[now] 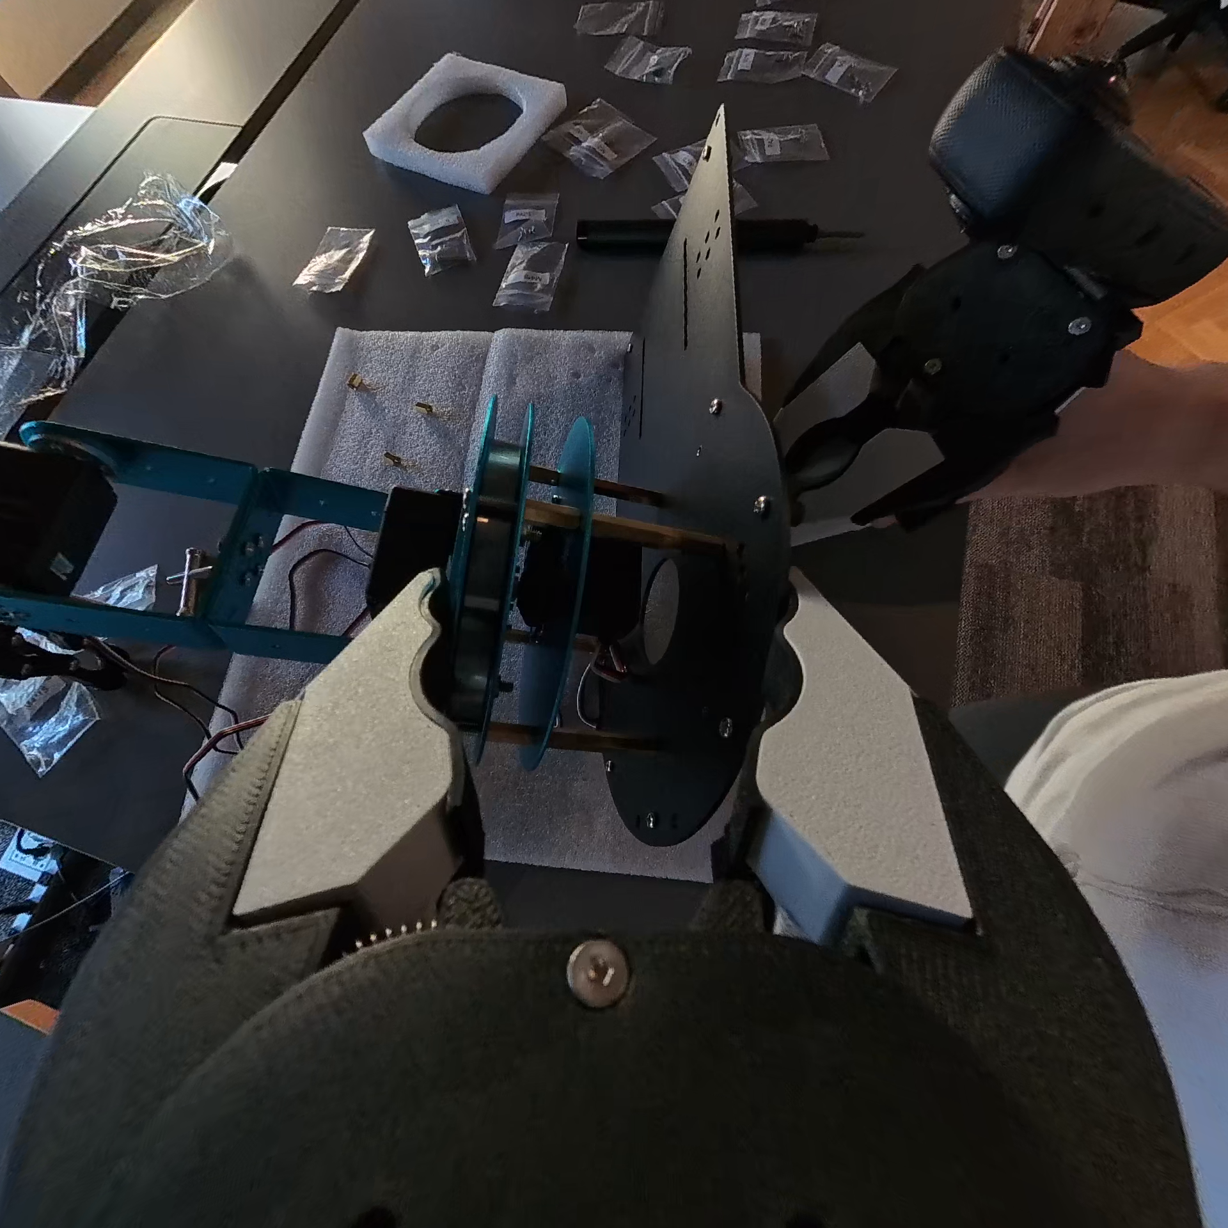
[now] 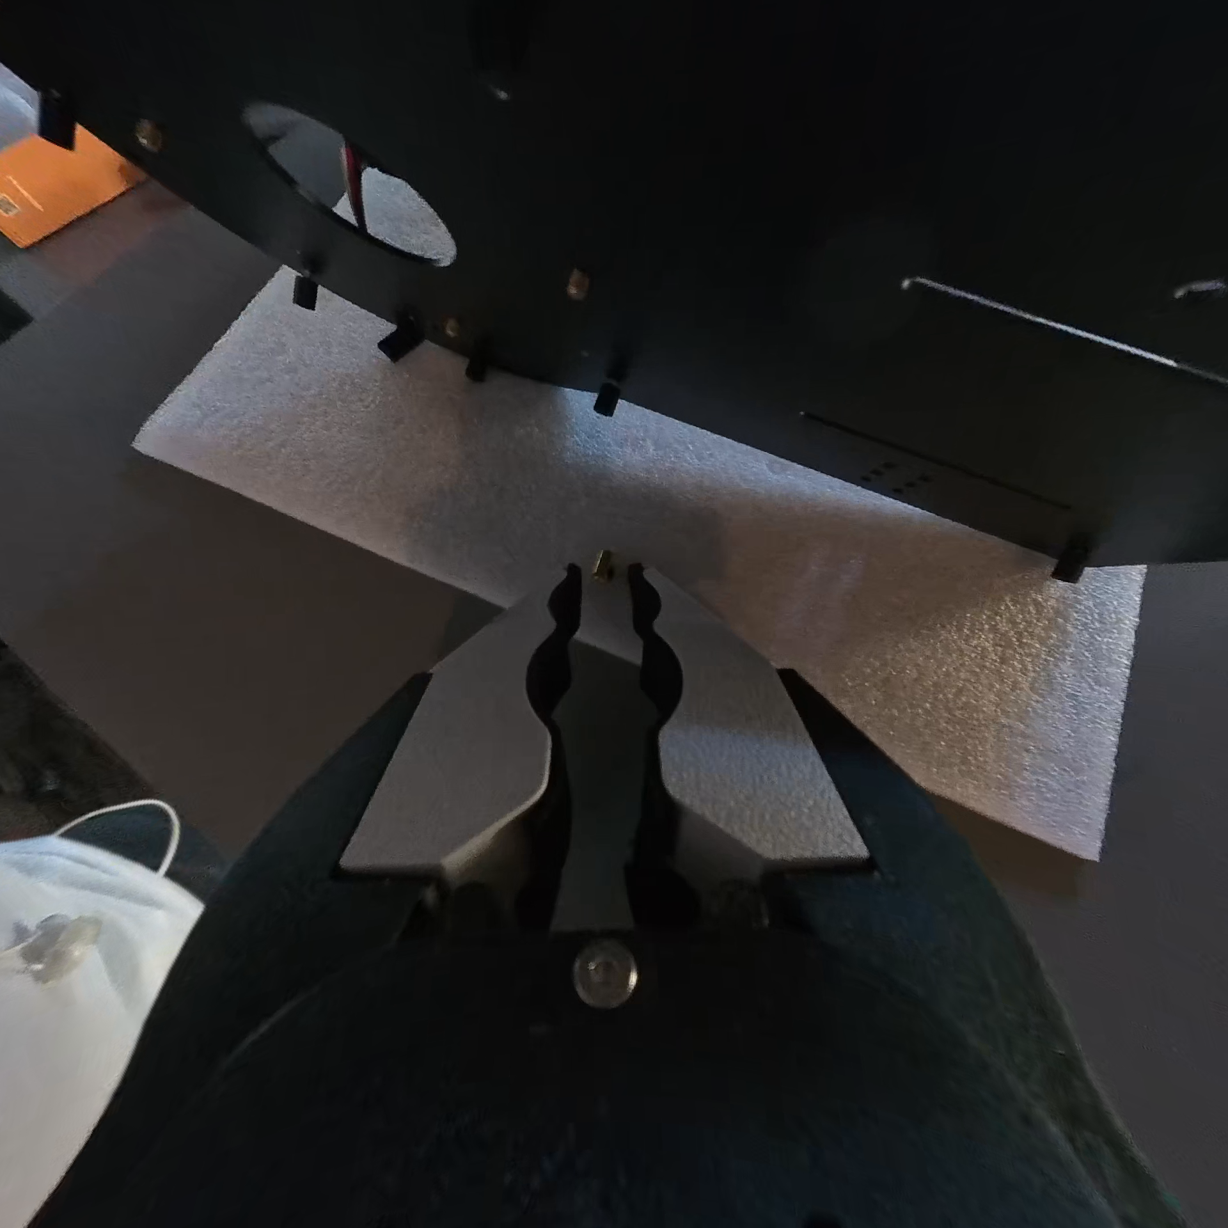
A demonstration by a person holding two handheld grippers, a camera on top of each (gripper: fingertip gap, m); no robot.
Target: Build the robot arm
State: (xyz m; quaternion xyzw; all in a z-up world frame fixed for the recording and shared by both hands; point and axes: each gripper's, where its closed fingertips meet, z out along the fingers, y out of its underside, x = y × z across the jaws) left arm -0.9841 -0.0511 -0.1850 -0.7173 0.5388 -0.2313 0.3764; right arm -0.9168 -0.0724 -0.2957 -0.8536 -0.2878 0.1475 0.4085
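Observation:
My left gripper is shut across a robot-arm base assembly. Its left finger presses the teal discs and its right finger presses the black base plate, which stands on edge over white foam sheets. Brass posts join the discs to the plate, and teal arm brackets stretch out to the left. My right gripper pinches a small brass standoff at its tips, just below the plate's underside. It also shows in the left wrist view, beside the plate's right face.
Three brass standoffs lie on the foam. On the dark table are a white foam frame, several small clear parts bags, a black screwdriver, crumpled plastic and red-black servo wires. An orange box lies at the left.

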